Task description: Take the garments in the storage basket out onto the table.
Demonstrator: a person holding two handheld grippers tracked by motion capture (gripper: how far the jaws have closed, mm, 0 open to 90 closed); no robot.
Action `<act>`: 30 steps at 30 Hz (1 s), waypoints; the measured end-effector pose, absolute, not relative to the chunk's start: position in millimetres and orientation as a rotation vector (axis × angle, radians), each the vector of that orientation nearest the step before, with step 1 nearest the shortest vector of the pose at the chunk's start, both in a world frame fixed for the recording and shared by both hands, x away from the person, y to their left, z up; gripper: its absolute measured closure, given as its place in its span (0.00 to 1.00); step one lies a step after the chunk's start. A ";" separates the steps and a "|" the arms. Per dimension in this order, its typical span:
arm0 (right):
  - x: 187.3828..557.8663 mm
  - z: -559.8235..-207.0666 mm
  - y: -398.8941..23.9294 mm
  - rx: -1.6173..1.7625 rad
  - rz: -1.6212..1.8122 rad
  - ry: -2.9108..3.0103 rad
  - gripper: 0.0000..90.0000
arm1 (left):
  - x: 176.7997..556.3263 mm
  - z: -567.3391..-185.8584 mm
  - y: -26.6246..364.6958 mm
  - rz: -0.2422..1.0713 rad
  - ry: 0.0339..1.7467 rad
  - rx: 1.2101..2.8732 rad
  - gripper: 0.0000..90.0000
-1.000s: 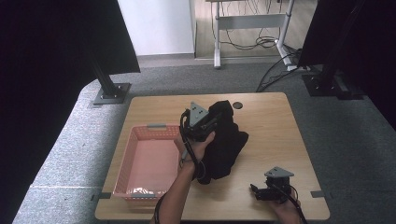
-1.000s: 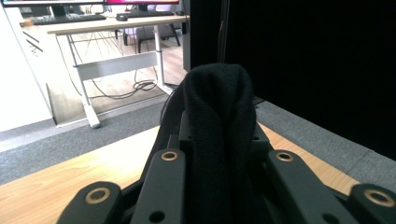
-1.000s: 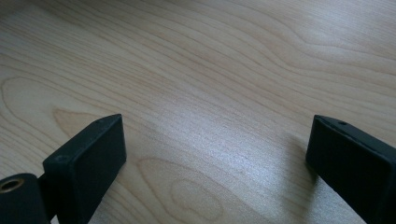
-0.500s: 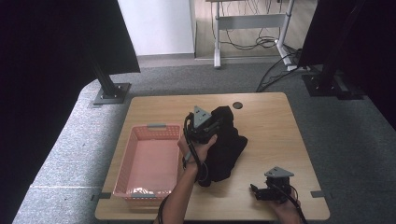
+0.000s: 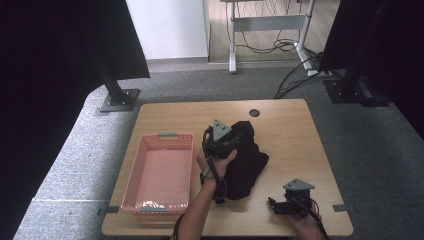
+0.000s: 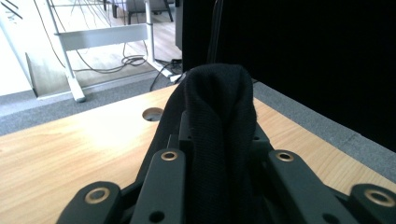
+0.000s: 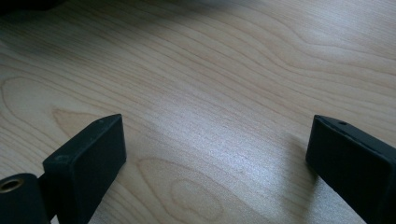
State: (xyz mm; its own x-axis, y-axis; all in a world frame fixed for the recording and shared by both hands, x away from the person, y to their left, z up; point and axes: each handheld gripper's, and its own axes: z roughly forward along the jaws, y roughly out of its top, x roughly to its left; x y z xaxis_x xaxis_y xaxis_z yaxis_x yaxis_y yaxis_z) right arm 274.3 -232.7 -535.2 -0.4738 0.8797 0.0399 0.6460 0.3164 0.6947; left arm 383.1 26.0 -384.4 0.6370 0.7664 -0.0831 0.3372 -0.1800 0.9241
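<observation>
A black cloth garment [image 5: 246, 165] lies crumpled at the middle of the wooden table [image 5: 290, 125]. My left gripper [image 5: 227, 139] is shut on a fold of it, and in the left gripper view the black cloth [image 6: 219, 135] rises as a ridge from between the jaws. At the table's front right my right gripper [image 5: 274, 205] rests low over bare wood, apart from the garment. Its jaws stand wide open in the right gripper view, nothing between the fingers [image 7: 88, 158].
A pink plastic basket [image 5: 159, 172] stands on the left part of the table, something pale lying at its near end. A round cable hole [image 5: 254, 112] sits near the far edge. Black stands and curtains flank the table on the grey carpet.
My left gripper has shifted slightly right and toward the near side with the cloth, which has drawn together a little. The right gripper has stayed put.
</observation>
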 end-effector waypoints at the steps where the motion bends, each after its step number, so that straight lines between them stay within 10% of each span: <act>1: 274.3 -535.2 -232.7 1.363 0.938 2.242 0.05 | 383.2 -385.1 26.0 0.493 0.895 1.775 0.84; 30: 274.4 -535.2 -232.7 1.362 0.938 2.242 0.05 | 379.9 -420.1 21.0 0.456 0.944 1.789 0.83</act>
